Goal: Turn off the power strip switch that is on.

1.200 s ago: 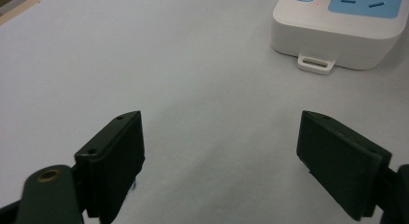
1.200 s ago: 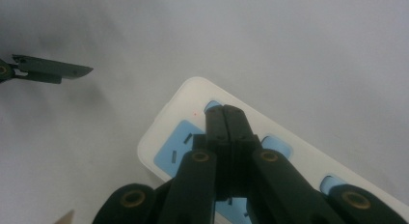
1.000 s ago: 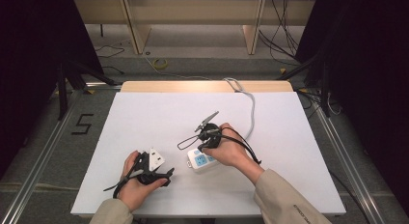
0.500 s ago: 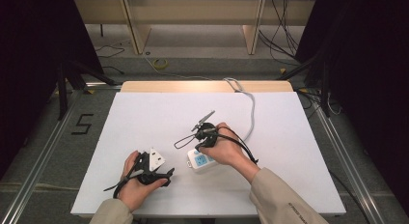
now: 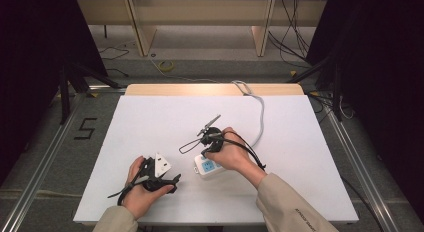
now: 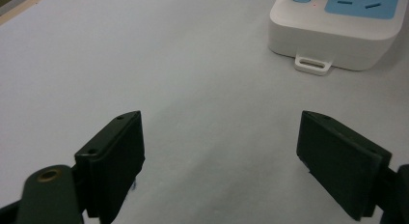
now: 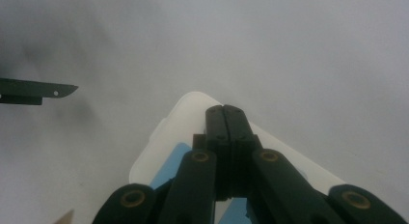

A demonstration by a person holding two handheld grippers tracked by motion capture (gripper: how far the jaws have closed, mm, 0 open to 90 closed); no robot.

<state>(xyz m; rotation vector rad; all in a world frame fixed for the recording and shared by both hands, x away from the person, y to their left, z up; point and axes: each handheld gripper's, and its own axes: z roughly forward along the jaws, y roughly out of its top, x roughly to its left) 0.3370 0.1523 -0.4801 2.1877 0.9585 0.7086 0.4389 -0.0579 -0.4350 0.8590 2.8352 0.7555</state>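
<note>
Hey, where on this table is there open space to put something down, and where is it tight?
The table is bare across its far half, left of the grey cable, and along the right edge. It's crowded near the front: the power strip lies under the right gripper, with the left gripper beside it.

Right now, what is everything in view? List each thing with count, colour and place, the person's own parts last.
table: one, white top, centre of the high view.
power strip: one, white with blue socket faces, near middle of the table, under the right hand.
power strip cable: one, light grey, runs from the strip to the table's far edge.
floor marking "5": one, black, left of the table.
left hand-held gripper: one, black, jaws wide apart, near-left.
right hand-held gripper: one, black, jaws together, over the strip.
sleeves: two, beige, bottom edge.
</note>
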